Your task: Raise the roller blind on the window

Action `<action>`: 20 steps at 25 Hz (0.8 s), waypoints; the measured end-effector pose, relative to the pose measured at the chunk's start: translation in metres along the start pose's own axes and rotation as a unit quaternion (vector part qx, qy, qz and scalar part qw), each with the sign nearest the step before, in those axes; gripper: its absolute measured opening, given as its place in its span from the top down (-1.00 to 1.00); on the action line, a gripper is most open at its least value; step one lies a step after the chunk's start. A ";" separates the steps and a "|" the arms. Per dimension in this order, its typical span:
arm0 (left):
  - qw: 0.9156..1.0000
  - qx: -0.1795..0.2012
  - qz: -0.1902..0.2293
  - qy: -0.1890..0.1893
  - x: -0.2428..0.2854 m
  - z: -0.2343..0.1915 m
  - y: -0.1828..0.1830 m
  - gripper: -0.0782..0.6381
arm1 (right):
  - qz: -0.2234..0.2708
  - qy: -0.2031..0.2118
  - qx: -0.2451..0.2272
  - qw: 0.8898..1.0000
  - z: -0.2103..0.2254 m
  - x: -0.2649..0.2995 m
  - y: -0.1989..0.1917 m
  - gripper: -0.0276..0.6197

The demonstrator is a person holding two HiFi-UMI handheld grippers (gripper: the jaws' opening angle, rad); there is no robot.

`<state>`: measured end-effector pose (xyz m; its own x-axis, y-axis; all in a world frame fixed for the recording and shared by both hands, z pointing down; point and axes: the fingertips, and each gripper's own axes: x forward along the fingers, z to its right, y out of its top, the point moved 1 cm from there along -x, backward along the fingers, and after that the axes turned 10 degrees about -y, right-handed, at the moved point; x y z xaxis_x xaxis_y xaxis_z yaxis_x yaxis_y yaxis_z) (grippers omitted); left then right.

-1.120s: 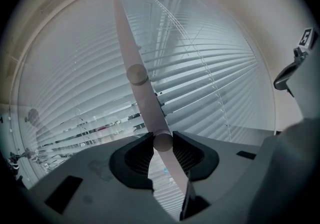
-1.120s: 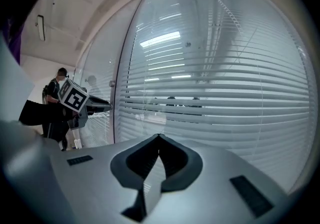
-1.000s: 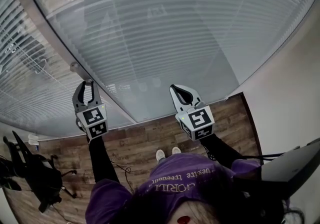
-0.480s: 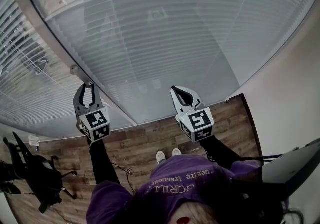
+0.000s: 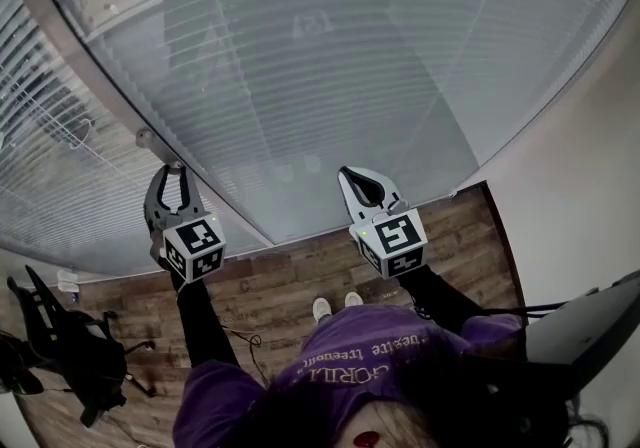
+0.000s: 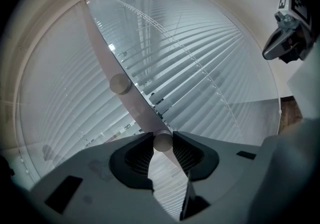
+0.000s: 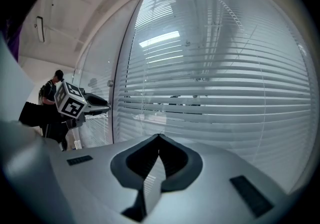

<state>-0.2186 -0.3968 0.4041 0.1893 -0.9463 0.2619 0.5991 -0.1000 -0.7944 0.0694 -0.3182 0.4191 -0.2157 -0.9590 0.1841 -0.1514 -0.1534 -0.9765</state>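
Observation:
A slatted blind (image 5: pixel 330 56) hangs lowered behind the glass of a tall window; it also fills the left gripper view (image 6: pixel 200 78) and the right gripper view (image 7: pixel 225 78). On the pale frame post (image 6: pixel 100 38) sit two round knobs. The nearer knob (image 6: pixel 162 142) is between the tips of my left gripper (image 6: pixel 162 138), which press on both its sides. The farther knob (image 6: pixel 120 84) lies beyond the tips (image 5: pixel 145 137). My right gripper (image 7: pixel 159 137) is shut and empty, held off the glass to the right of my left gripper (image 5: pixel 172 169).
A wooden floor (image 5: pixel 280 281) runs below the window. An office chair (image 5: pixel 70 356) stands at the lower left. A white wall (image 5: pixel 570 166) closes the right side, with a dark object (image 5: pixel 590 326) near it. A person (image 7: pixel 50 93) stands far off.
The left gripper's marker cube has turned slightly while its tips stay at the knob. The right gripper has hardly moved.

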 end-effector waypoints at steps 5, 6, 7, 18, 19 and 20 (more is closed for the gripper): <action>1.000 0.019 -0.004 0.003 0.001 0.000 0.001 0.44 | 0.000 0.002 -0.001 1.000 -0.002 0.002 0.001 0.92; 1.000 0.022 -0.005 0.003 0.001 0.000 0.000 0.44 | -0.001 0.002 0.000 1.000 -0.003 0.003 0.000 0.92; 1.000 0.025 -0.005 0.002 0.001 0.000 0.000 0.44 | -0.002 0.002 0.001 1.000 -0.003 0.003 0.000 0.92; 1.000 0.024 -0.001 0.002 0.003 -0.003 -0.001 0.44 | -0.001 0.001 -0.003 1.000 -0.005 0.007 0.002 0.92; 1.000 0.024 -0.001 0.003 0.003 -0.003 -0.001 0.44 | 0.000 0.002 -0.003 1.000 -0.005 0.007 0.002 0.92; 1.000 0.026 -0.001 0.004 0.003 -0.002 -0.001 0.44 | 0.000 0.002 -0.004 1.000 -0.005 0.007 0.002 0.92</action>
<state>-0.2203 -0.4007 0.4042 0.1818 -0.9485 0.2593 0.6390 -0.0864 -0.7643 0.0626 -0.3238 0.4189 -0.2199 -0.9578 0.1849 -0.1582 -0.1520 -0.9756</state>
